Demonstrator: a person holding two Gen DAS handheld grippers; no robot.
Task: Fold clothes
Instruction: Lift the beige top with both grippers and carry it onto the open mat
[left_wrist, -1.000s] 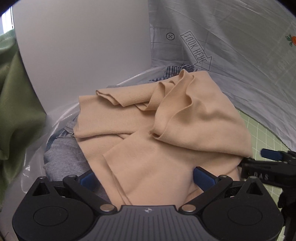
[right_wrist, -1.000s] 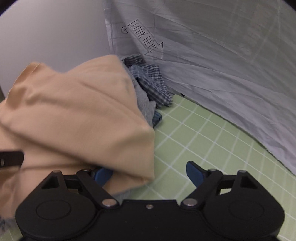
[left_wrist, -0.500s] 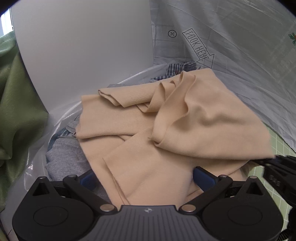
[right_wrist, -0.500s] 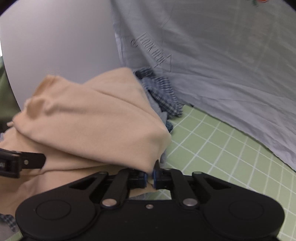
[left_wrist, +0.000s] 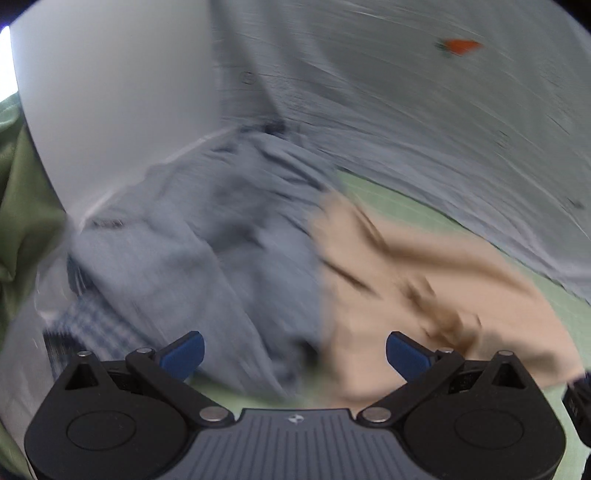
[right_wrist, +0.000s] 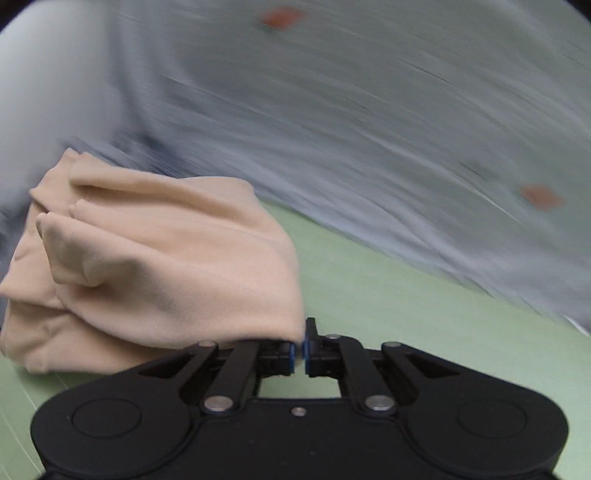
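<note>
My right gripper (right_wrist: 300, 349) is shut on a corner of the beige garment (right_wrist: 159, 258), which trails in bunched folds to its left over the green grid mat (right_wrist: 369, 295). In the left wrist view the same beige garment (left_wrist: 424, 288) lies blurred at the right, off the pile. My left gripper (left_wrist: 293, 354) stands open with nothing between its blue fingertips (left_wrist: 184, 350); it hangs over grey and blue clothes (left_wrist: 207, 229) left in the clear bag. A bit of the right gripper shows at that view's right edge (left_wrist: 580, 398).
A grey creased sheet (right_wrist: 388, 129) with small orange prints rises behind the mat. A white curved panel (left_wrist: 110, 92) stands at the back left, green cloth (left_wrist: 22, 206) beside it. A checked blue garment (left_wrist: 85, 317) lies low in the pile.
The right gripper closed on the beige garment's corner and dragged it rightwards off the pile onto the mat, uncovering the grey and blue clothes. The left gripper moved too, staying open. Both views are motion-blurred.
</note>
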